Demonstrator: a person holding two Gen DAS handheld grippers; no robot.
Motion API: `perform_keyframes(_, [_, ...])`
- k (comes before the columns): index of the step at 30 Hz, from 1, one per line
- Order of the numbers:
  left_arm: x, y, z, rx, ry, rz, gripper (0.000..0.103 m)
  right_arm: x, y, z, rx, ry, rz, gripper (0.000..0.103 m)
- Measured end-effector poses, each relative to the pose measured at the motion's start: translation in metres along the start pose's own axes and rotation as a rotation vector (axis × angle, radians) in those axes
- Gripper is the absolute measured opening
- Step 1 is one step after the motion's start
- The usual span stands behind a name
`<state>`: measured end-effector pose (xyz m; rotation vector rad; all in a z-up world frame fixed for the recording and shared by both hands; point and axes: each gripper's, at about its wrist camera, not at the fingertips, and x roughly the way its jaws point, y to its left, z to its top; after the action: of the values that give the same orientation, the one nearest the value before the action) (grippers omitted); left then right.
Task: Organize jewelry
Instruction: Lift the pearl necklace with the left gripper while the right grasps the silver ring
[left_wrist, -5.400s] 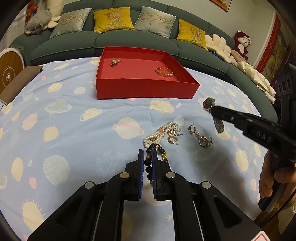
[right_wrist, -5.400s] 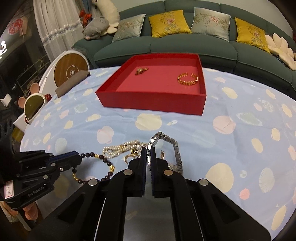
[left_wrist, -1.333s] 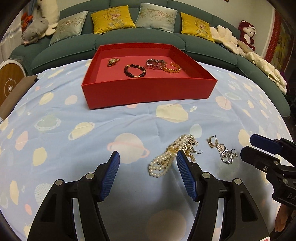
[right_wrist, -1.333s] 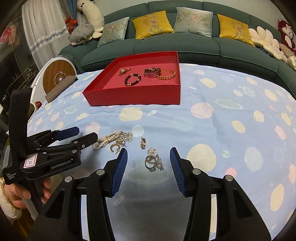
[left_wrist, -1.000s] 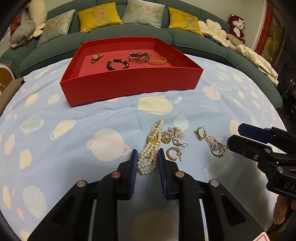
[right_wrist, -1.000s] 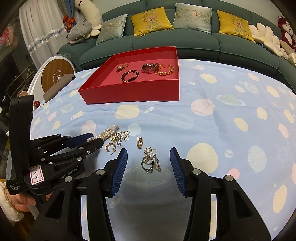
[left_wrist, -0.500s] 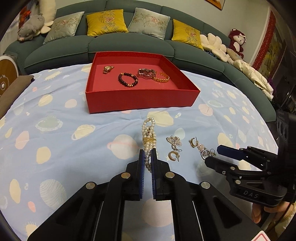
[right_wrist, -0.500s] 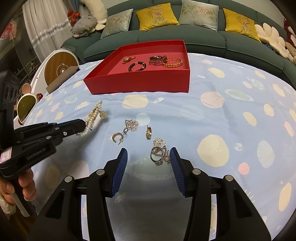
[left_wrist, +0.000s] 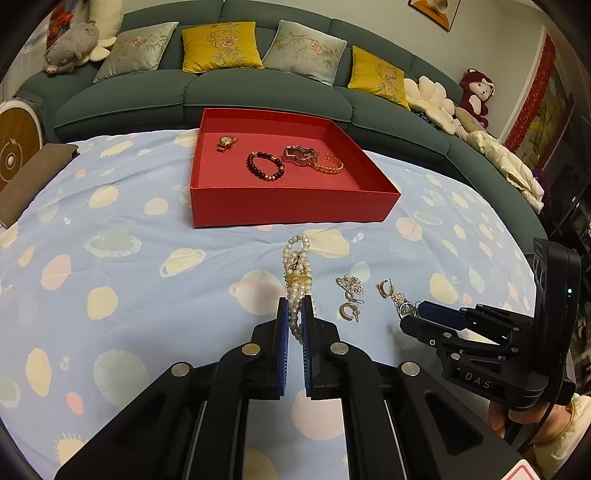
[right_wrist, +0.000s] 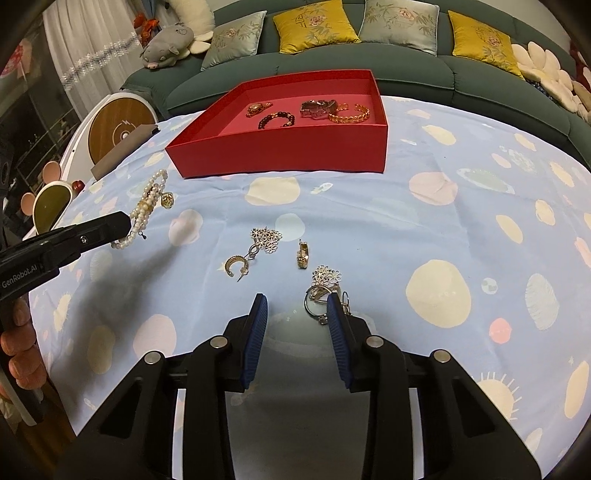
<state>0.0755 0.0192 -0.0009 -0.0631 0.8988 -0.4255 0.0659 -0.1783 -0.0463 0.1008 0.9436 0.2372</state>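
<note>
Left gripper (left_wrist: 294, 325): we record its jaws clamped on the near end of the pearl bracelet (left_wrist: 297, 273), which is lifted off the cloth. From this claw the strand runs straight ahead, its long axis pointing at the near wall of the red tray (left_wrist: 291, 206). In the right wrist view the same bracelet (right_wrist: 146, 206) hangs up and away from the claw tip, clear of the tablecloth (right_wrist: 369, 221).

Red tray, centre-far: we count four pieces inside, a small watch (left_wrist: 226, 143), a dark bead bracelet (left_wrist: 265, 171), a reddish watch (left_wrist: 300, 155) and a gold bangle (left_wrist: 327, 166). We judge the left claw's next travel to be forward along the strand's own axis, over the near wall.

Loose items, centre-right on the cloth: a flower pendant (right_wrist: 266, 236), a hoop earring (right_wrist: 236, 266), a small gold clip earring (right_wrist: 303, 254).

Right gripper (right_wrist: 297, 314): jaws apart and closing. The ring-and-flower cluster (right_wrist: 321, 291) lies just ahead at the tip of the right-hand finger, off centre, partly between the fingers; no pad presses it yet. We judge this hand much the nearer to that cluster, and a small shift rightward would centre it.
</note>
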Motion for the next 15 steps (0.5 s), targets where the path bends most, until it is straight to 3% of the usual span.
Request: perform_keyframes(15, [0.0065,-0.0059,-0.0049,0.013,0.02,-0.004,0.005,0.0026,-0.0059,-0.0008,0.005,0.004,-0.033,0.032])
